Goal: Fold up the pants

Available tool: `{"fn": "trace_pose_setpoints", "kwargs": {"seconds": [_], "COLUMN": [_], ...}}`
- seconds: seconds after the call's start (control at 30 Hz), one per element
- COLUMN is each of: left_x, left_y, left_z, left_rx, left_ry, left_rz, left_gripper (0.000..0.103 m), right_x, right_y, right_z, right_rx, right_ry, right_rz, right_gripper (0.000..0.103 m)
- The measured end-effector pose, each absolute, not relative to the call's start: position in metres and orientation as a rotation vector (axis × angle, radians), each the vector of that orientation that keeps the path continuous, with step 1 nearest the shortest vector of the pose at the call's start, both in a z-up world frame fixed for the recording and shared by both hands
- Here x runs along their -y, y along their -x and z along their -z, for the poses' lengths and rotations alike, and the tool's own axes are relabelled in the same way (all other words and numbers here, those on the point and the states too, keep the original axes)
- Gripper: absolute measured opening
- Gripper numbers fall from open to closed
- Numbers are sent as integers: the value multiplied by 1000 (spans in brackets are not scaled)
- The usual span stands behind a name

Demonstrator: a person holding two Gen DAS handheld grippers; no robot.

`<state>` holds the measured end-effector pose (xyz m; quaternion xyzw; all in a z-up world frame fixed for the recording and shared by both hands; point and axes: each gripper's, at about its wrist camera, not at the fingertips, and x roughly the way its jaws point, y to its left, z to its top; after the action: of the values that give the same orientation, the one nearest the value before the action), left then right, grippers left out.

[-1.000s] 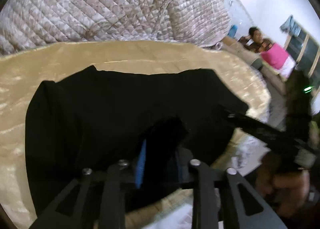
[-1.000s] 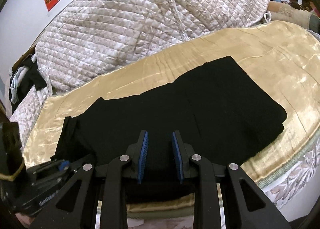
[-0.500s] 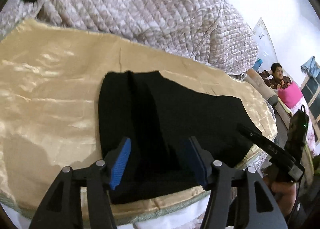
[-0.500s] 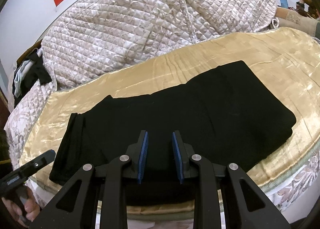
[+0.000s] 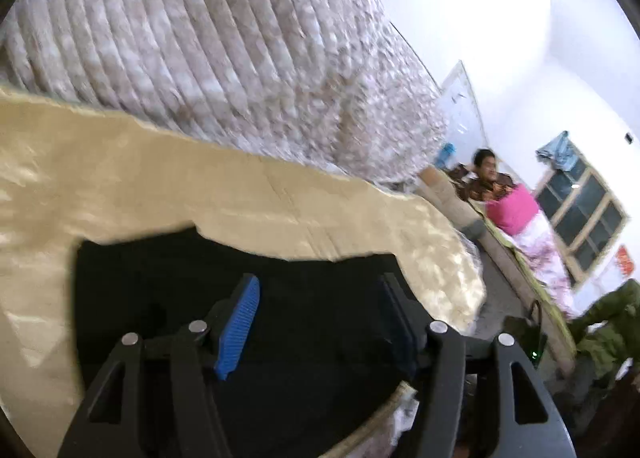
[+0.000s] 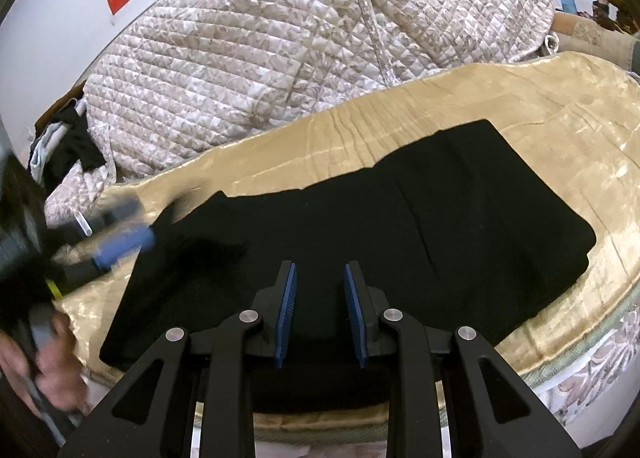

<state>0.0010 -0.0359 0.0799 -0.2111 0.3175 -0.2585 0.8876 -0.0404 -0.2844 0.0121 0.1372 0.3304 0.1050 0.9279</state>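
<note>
a shiny gold satin bedspread [image 6: 460, 110] fills the middle of the right wrist view, and behind it, across the top, a heap of quilted beige-and-white comforter [image 6: 280, 38] rises against the white wall [image 5: 500, 18]. the black folded pants [image 6: 380, 210] lie flat on the gold cloth across the frame's centre, their left end bunched. a window with a pale wooden frame [image 5: 584, 214] sits at the right of the left wrist view. the left gripper [image 5: 320, 314] hangs over the pants in the lower centre, its jaws wide apart after just opening, with nothing pressed between the blue pads [image 5: 238, 324]. the right gripper [image 6: 320, 302] sits low in its frame above the near edge of the pants, jaws narrowly parted around nothing.
</note>
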Motion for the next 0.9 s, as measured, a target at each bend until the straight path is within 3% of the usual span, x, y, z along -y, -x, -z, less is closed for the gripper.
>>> {"fn": "trace_pose_setpoints", "kwargs": {"seconds": [0.3,0.73,0.77,0.8,0.83,0.9], "left_x": [-20,-13,-13,-13,-13,-15], "left_y": [23,31,31,32,33,33], "left_z": [-38,-2,-2,-2,-2,-2], "left_rx": [-748,-830,-829,-828,-828,-826], "left_ry": [295,256,255,253,256,263], "left_rz": [249,220,221,223,224,227], "left_gripper": [64,64,64,64,64,64], "right_x": [277,235,236,235,235,229], "right_y": [35,-1,-7,-10,-10,-2], "right_z": [-8,18,19,19,18,8], "right_rx": [-698,-857,-869,-884,-893,-864], "right_ry": [-316,-390,-424,-455,-463,-443], "right_rz": [-299,-535,-545,-559,-570,-596], "right_gripper": [25,25,23,10,6,6]}}
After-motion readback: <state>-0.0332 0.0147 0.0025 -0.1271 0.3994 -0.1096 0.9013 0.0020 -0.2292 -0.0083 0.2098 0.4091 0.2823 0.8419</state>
